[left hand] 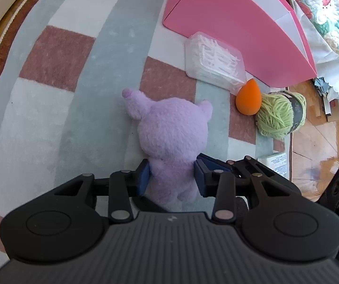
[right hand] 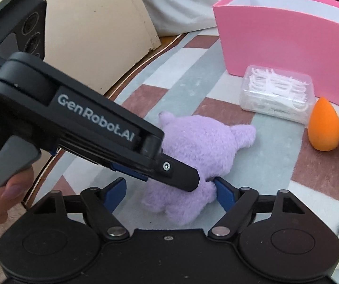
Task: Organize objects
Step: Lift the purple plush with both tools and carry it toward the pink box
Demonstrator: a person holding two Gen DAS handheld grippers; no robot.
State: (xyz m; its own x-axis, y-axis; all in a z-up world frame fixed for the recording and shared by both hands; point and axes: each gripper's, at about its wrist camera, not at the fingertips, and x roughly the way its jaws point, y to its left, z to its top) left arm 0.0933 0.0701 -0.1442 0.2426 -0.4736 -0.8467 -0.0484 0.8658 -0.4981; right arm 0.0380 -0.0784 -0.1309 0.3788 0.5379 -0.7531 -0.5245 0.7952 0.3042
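Left tongs [left hand: 172,177] clamped on the lower body of the purple plush toy [left hand: 171,127], blue pads pressed into both sides. Right tongs [right hand: 169,193] spread wide just behind the toy, holding nothing. Toy sits on the checked rug [left hand: 58,54]. Beyond it: clear box of floss picks [left hand: 213,59], orange sponge [left hand: 248,98], green yarn [left hand: 278,116], pink box [left hand: 235,30].
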